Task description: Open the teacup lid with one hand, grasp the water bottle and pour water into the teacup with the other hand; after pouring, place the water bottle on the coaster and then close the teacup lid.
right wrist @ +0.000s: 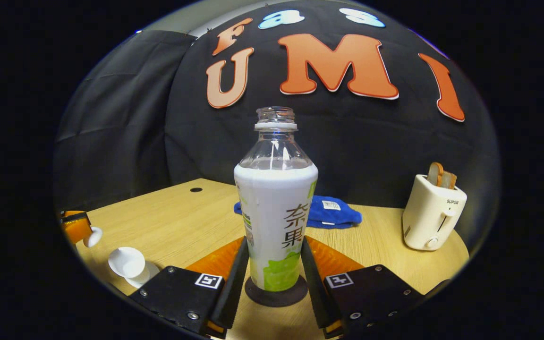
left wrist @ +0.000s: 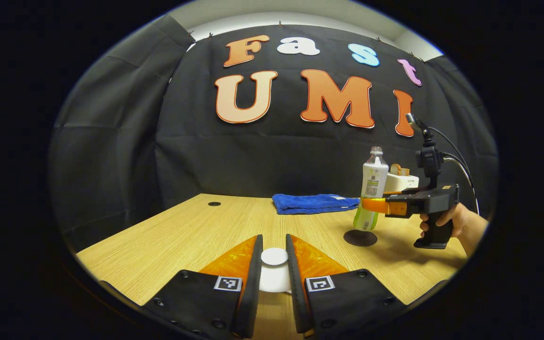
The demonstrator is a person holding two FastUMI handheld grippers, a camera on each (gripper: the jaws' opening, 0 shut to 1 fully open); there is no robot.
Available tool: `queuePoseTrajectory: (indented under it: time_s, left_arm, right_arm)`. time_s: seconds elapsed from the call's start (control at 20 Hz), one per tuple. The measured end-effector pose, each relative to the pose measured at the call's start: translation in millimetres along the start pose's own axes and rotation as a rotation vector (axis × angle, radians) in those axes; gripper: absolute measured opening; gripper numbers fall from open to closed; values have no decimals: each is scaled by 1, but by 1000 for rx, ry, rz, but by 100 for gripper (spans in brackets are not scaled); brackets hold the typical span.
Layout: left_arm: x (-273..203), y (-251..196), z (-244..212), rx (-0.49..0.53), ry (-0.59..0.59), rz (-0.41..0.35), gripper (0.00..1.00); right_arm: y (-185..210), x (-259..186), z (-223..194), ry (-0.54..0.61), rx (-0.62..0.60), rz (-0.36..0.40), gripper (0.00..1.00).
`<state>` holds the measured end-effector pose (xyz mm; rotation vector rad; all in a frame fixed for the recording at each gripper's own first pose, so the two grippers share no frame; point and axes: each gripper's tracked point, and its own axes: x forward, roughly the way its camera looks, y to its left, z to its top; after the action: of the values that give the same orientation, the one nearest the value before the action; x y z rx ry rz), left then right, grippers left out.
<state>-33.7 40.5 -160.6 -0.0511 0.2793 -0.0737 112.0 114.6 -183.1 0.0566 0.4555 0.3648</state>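
Observation:
My left gripper (left wrist: 274,238) is shut on the white teacup lid (left wrist: 274,271), held low over the wooden table (left wrist: 196,226). In the right gripper view the left gripper (right wrist: 76,226) holds the lid (right wrist: 94,236) just left of the white teacup (right wrist: 128,262), which stands uncovered. My right gripper (right wrist: 274,243) is shut on the uncapped water bottle (right wrist: 276,208), fingers pressing both sides of its label. The bottle (left wrist: 372,189) stands upright over the dark round coaster (left wrist: 360,237), with the right gripper (left wrist: 369,204) around its middle. I cannot tell whether its base touches the coaster (right wrist: 276,295).
A folded blue cloth (left wrist: 314,203) lies at the back of the table. A white toaster (right wrist: 430,215) with bread slices stands at the right. A person's hand (left wrist: 461,222) holds the right gripper's handle. A small dark hole (left wrist: 214,204) marks the far left tabletop.

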Motion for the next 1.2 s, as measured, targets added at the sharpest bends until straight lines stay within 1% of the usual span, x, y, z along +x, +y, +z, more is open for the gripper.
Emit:
queuePoseTrajectory:
  time_s: [0.05, 0.2, 0.25, 0.3, 0.45, 0.55, 0.6, 0.65, 0.7, 0.75, 0.95, 1.2]
  left_arm:
    - [2, -3, -3, -2, 8, -4, 35]
    - [5, -11, -4, -2, 14, -16, 35]
    - [6, -13, -3, -2, 14, -19, 32]
    - [8, -16, -2, -3, 13, -21, 35]
    - [19, -25, -4, -14, 16, -38, 35]
    - [26, -32, -7, -19, 33, -53, 35]
    - [29, -36, -9, -22, 43, -62, 32]
    - [32, -38, -11, -19, 46, -67, 32]
    - [35, -40, -15, -12, 56, -68, 35]
    - [38, -42, -19, -7, 65, -71, 35]
    - [46, -46, -30, 14, 95, -70, 35]
    - [50, -50, -42, 51, 134, -56, 35]
  right_arm:
    - [0, -2, 4, 12, -7, 0, 65]
    - [1, -3, 6, 45, -7, -6, 65]
    - [-1, -4, 5, 36, 3, -5, 65]
    - [0, -2, 6, 36, 11, -8, 65]
    - [-2, -1, -1, 29, 26, -13, 65]
    - [-3, -1, -7, 44, 17, -19, 69]
    - [-2, -1, -9, 50, 7, -18, 70]
    - [-2, -1, -11, 55, -7, -16, 70]
    - [-1, -1, -13, 59, -17, -16, 73]
    - [-2, -4, -16, 61, -18, -11, 75]
    - [-4, -16, -15, 59, 17, 7, 83]
    - [-9, -40, -1, 21, 46, 13, 87]
